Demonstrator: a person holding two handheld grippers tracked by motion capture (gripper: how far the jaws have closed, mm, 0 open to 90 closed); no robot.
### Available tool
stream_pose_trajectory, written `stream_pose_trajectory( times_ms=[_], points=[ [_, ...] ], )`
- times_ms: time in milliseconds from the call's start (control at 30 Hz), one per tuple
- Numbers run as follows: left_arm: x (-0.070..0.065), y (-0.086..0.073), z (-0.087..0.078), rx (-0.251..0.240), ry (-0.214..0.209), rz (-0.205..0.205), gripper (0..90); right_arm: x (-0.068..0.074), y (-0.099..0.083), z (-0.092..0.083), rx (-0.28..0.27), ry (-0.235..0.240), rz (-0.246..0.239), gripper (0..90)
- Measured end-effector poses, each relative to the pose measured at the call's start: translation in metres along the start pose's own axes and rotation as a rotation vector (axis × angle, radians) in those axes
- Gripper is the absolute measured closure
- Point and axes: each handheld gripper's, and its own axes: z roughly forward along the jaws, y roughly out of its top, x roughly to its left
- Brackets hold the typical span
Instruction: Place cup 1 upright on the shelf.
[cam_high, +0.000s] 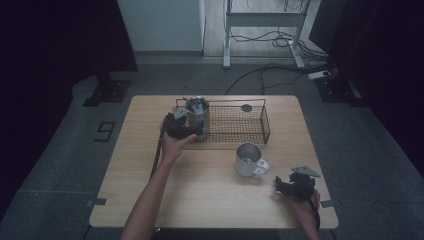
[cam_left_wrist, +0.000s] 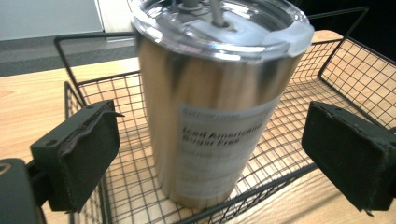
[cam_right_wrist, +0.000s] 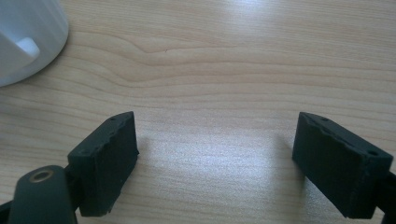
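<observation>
A steel tumbler (cam_high: 196, 111) with a clear lid and a printed label stands upright in the left end of a black wire basket (cam_high: 265, 125). In the left gripper view the tumbler (cam_left_wrist: 215, 107) rises between the two black pads, and each pad stands a gap away from its wall. My left gripper (cam_high: 191, 128) is open at the basket's (cam_left_wrist: 355, 60) near left corner. My right gripper (cam_high: 278, 185) rests low at the table's front right, open, with bare wood between its jaws (cam_right_wrist: 217, 163).
A white mug (cam_high: 248, 160) stands on the wooden table (cam_high: 200, 200) between the basket and my right gripper; its side shows at the top left in the right gripper view (cam_right_wrist: 28, 37). A small dark round thing (cam_high: 246, 107) lies at the basket's far side.
</observation>
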Motion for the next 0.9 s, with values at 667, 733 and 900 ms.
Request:
stream_pose_trajectory(
  times_ms=[667,733,900],
  points=[
    [-0.007,-0.019,-0.038,0.011,-0.055,0.038,8.0,0.000,0.000,0.000,0.001,-0.004,0.004,13.8],
    [-0.007,-0.021,-0.041,0.016,-0.058,0.043,8.0,0.000,0.000,0.000,0.001,-0.003,0.003,13.8],
    [-0.012,-0.029,-0.054,0.016,-0.074,0.054,8.2,0.000,0.000,0.000,0.001,-0.003,0.003,13.9]
  ],
)
